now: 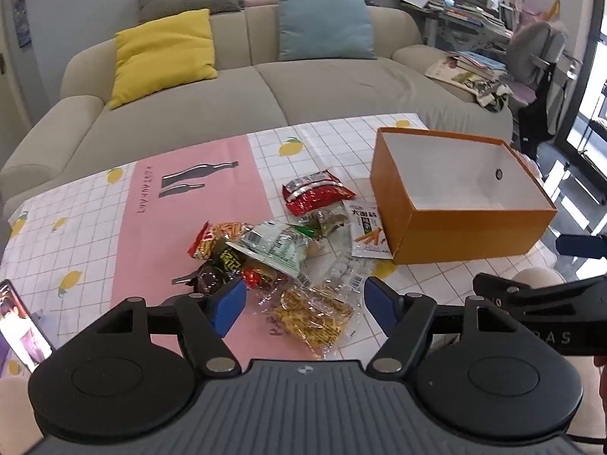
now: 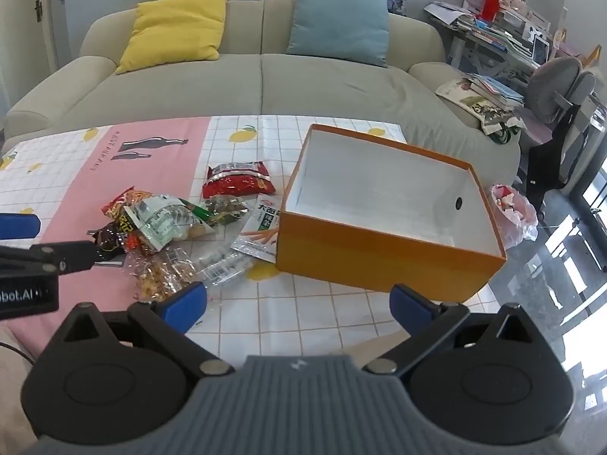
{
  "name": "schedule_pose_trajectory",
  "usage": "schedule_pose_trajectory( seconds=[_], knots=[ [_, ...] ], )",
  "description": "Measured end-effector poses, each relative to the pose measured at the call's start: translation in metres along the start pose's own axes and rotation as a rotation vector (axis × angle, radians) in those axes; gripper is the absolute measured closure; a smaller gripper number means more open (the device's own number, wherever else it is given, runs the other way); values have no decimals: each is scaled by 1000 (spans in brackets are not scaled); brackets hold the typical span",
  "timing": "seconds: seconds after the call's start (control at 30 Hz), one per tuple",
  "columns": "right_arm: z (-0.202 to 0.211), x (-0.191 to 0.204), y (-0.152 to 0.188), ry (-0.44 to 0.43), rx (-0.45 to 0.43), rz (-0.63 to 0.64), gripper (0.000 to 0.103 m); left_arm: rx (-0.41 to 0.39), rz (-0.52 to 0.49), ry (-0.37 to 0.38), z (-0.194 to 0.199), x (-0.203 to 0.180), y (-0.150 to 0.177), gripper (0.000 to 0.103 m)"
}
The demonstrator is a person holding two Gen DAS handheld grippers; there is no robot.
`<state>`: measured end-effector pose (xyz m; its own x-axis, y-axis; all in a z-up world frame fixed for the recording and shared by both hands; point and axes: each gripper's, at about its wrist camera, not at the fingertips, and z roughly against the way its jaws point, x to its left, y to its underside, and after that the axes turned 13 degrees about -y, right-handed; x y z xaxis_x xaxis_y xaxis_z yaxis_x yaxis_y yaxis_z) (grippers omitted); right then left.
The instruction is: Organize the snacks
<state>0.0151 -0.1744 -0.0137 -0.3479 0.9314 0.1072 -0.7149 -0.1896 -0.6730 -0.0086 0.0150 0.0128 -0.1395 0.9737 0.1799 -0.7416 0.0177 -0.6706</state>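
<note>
Nearest in the left wrist view: left gripper [image 1: 301,305], blue pads spread wide, nothing clasped, hanging just above a clear packet of yellow-brown snacks [image 1: 316,320] at the near edge of the snack pile. Right gripper [image 2: 297,301] is likewise spread wide w/ nothing between its pads; below it only bare tablecloth [image 2: 265,322], white grid w/ lemons and a pink panel. Both tools tilt down toward the table. Snack pile [image 1: 273,250] lies loose on the cloth, mid-table, left of an orange box [image 1: 470,227]. In the pile: a red packet [image 1: 316,195] at the far side, a white-green bag [image 1: 275,248] in the middle, an orange-red packet of sticks [image 1: 218,237] to its left, a dark packet [image 1: 212,276] nearer the camera, a clear bag of small white pieces [image 1: 347,271], and a white sachet w/ a carrot-stick picture [image 1: 366,233] touching the box's near left corner. Box is open-topped, white inside, no snacks in it, w/ a round hole in its right wall. Phone [image 1: 21,326] w/ a lit screen sits at the table's left edge. Beyond the table: beige sofa [image 1: 265,87] w/ a yellow cushion [image 1: 165,53] and a blue cushion [image 1: 324,22]. Far right: a cluttered desk of books [image 1: 466,3] and a grey chair [image 1: 535,49].
</note>
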Motion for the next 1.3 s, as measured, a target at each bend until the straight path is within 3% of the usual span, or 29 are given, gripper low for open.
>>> schedule_pose_trajectory(
  seconds=[0.3,1.3],
  knots=[
    [19,4,-1,-12,-36,10,3,-36,3,-21,17,-2,0,19],
    [22,11,0,-24,-35,27,3,-26,-11,-8,23,-5,0,19]
  ],
)
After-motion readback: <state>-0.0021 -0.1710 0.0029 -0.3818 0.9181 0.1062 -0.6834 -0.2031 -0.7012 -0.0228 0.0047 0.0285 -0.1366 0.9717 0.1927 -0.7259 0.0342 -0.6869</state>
